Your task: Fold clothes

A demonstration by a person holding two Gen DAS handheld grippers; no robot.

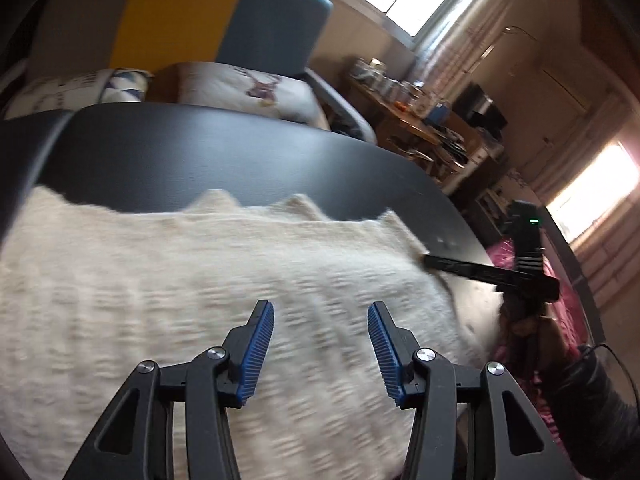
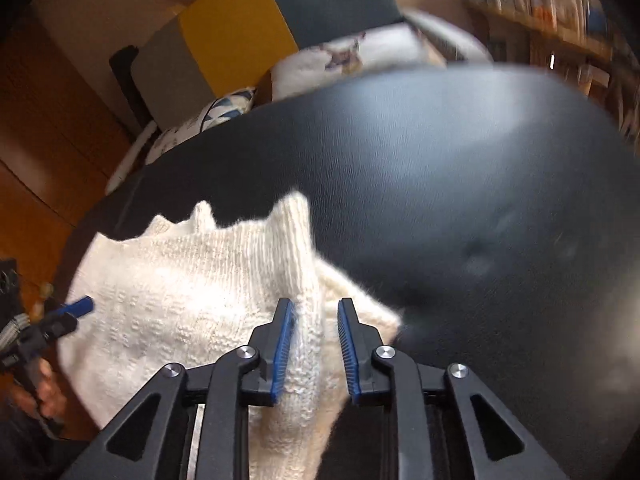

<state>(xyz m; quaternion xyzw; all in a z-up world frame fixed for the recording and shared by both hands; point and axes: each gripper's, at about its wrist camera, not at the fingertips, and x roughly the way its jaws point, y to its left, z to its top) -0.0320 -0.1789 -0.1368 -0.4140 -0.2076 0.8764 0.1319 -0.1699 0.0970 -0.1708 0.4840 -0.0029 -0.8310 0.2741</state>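
Left claw (image 1: 321, 350) agape above sweater (image 1: 200, 280)

Left gripper (image 1: 321, 354): black linkage arms, round silver screws at joints.
Finger pads (image 1: 256, 354): blue, ribbed.
Right gripper (image 2: 316, 350): same black frame, silver screws, blue ribbed pads.
Right unit housing (image 1: 528, 248): black, green light at 12 o'clock.
Cable (image 1: 616, 360): thin, black.
Sleeve (image 1: 592, 404): dark.

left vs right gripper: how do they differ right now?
Left gripper is wide open, hovering over the middle of the knit, holding nothing. Right gripper is narrower, a raised fold at the knit's edge between its fingers, not clearly pinched. Both have blue ribbed pads over the black table.
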